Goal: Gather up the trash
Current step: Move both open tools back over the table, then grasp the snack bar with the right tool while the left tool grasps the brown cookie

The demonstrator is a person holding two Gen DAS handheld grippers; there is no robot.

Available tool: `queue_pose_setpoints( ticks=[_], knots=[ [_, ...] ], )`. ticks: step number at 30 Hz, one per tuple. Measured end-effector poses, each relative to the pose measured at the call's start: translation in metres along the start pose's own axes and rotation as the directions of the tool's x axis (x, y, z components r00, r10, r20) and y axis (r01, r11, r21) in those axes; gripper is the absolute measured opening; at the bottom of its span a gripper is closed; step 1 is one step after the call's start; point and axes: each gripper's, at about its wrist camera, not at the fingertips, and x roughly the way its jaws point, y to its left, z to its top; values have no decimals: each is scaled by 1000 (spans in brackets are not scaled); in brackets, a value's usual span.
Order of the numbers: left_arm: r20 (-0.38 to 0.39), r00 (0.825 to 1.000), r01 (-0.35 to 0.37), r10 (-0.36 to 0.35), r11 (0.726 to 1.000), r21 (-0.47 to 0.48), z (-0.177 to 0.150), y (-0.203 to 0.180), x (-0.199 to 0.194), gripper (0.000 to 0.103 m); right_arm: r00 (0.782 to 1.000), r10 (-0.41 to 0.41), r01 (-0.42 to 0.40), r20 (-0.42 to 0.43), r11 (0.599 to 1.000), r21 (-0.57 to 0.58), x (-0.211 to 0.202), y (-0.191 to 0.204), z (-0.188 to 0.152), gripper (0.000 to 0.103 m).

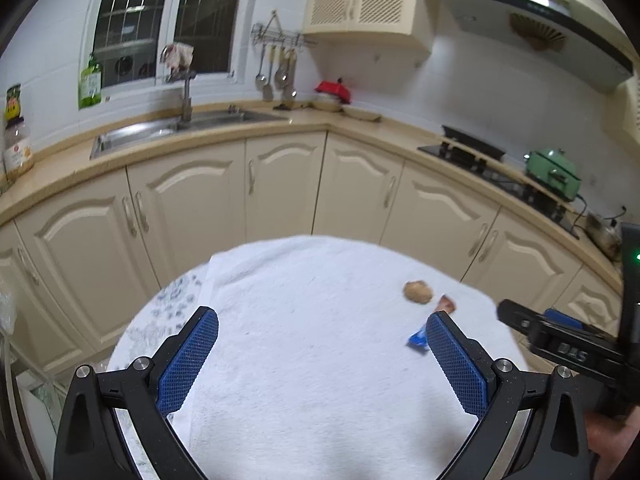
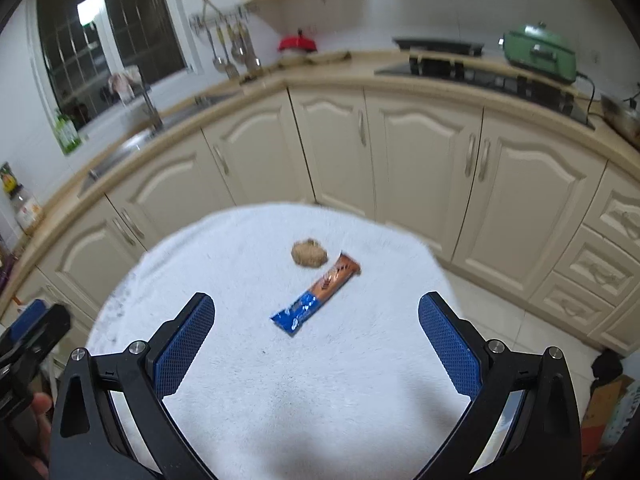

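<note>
A blue and orange snack wrapper (image 2: 316, 294) lies on the white towel-covered round table (image 2: 248, 360), with a brown crumpled lump (image 2: 309, 253) just beyond it. My right gripper (image 2: 316, 308) is open and empty, hovering just short of the wrapper. In the left wrist view the wrapper (image 1: 419, 338) is partly hidden behind my right finger, and the lump (image 1: 418, 291) lies beyond it. My left gripper (image 1: 322, 320) is open and empty over the bare middle of the towel. The right gripper's body (image 1: 568, 348) shows at the right.
Cream kitchen cabinets (image 2: 420, 152) curve around behind the table. The counter holds a sink (image 1: 160, 132), a hob (image 1: 472, 152) and a green appliance (image 2: 540, 56). Cardboard and bags (image 2: 608, 408) sit on the floor at the lower right.
</note>
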Motion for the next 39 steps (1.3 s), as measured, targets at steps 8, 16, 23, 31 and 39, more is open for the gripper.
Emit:
queue_pose_setpoints(
  ticks=[8,16,23,31,39],
  knots=[
    [-98,995,-2,-2,999,-37,21,12,71,102,986,-76,76,-148,997,-6,95,15,-12,84],
    [-151,989,-6,4,1000,-12,44,-7,142,102,972,-139,131,-191,990,-54,147,17,-14,40],
    [-190,982,39,-23,996,78,59,-53,203,102,982,-63,49,-181,995,-83,139,-7,-13,21],
    [-268,962,112,-54,972,206,79,-122,296,102,986,-22,16,-168,999,-36,128,-48,-12,19],
    [-317,948,128,-25,943,306,84,-179,386,96,987,22,-17,-157,999,31,125,-78,-9,19]
  ],
)
